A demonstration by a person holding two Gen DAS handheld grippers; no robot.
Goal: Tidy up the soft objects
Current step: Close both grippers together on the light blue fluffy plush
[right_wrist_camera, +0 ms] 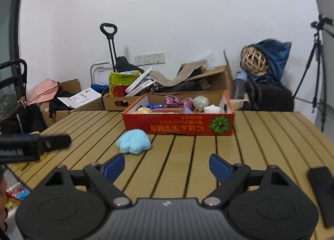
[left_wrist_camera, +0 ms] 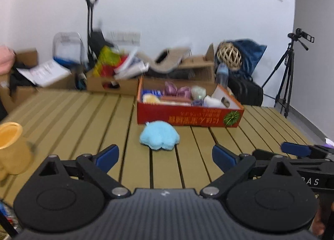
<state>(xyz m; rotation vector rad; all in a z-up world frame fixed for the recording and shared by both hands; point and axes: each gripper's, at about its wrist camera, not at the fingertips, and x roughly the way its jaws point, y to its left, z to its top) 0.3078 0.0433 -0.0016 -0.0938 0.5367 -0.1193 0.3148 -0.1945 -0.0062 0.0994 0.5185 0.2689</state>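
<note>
Left gripper (left_wrist_camera: pixel 165 156), fingers spread and empty, facing the blue plush toy (left_wrist_camera: pixel 159 137) on the slatted table (left_wrist_camera: pixel 62 114).
The toy lies just ahead of the left fingers, centred between them, its long axis crosswise, just in front of the red box (left_wrist_camera: pixel 187 117). The right gripper (right_wrist_camera: pixel 167 166), also spread and empty, has it ahead and to its left (right_wrist_camera: pixel 133 141); the left hand appears nearer.

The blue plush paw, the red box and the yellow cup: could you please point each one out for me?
blue plush paw (left_wrist_camera: pixel 159 137), left wrist view, middle of its fluffy top.
red box (right_wrist_camera: pixel 181 128), right wrist view, its printed front wall.
yellow cup (left_wrist_camera: pixel 9 135), left wrist view, its rim.
</note>
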